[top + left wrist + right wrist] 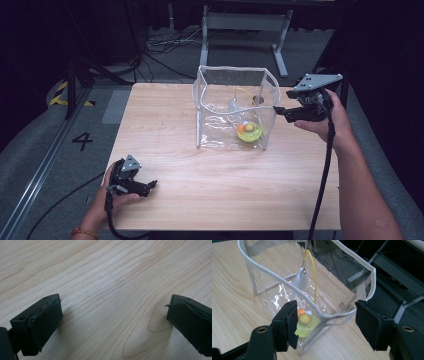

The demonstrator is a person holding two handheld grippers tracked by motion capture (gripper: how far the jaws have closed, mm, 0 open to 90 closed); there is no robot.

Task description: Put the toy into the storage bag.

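Note:
A clear plastic bag (pixel 235 107) with white trim stands open on the wooden table (pixel 165 125), right of centre. At its bottom lies a small yellow-green toy (pixel 248 131) with an orange part. My right gripper (pixel 278 111) is at the bag's right rim, level and pointing left. In the right gripper view the bag's near rim (pixel 332 315) runs between the open jaws of my right gripper (pixel 327 322), and neither pad presses on it; the toy (pixel 305 321) shows through the wall. My left gripper (pixel 152 186) rests low at the near left, open over bare wood (pixel 113 315).
A thin yellow loop (pixel 314 277) with a small metal clip hangs inside the bag. Behind the table stands a grey metal frame (pixel 245 22) among cables on the floor. A "4" (pixel 82 141) is marked on the floor at the left.

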